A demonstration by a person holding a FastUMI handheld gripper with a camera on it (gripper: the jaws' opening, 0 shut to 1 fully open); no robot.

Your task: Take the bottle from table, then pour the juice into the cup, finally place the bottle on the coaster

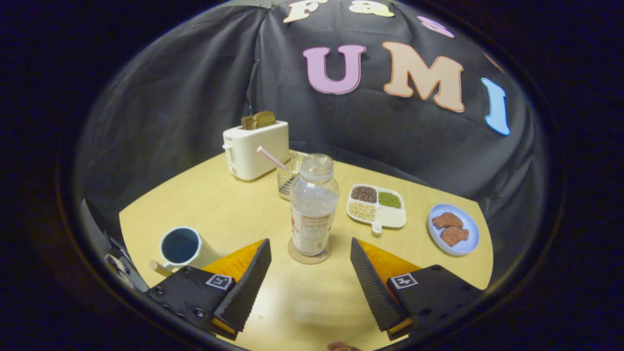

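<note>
**Fingers standing wide, bottle dead ahead on the coaster**

Fingers (pixel 263 258) are spreading wide apart and gripping nothing, and the gripper (pixel 310 265) is pointing straight at the clear plastic bottle with the pale label (pixel 313 209). That bottle is standing upright, long axis vertical, just ahead of the tips and centred on the gap between them, touching neither. It is sitting on the round cork coaster (pixel 309 257), so to my eye the placing looks done. The white mug with a dark inside (pixel 184 247) is waiting beside the left finger. Beyond, a white toaster (pixel 254 148), a divided tray of grains (pixel 376 204) and a pale blue plate (pixel 454 229) are lining the light wooden table (pixel 219 204).
</note>
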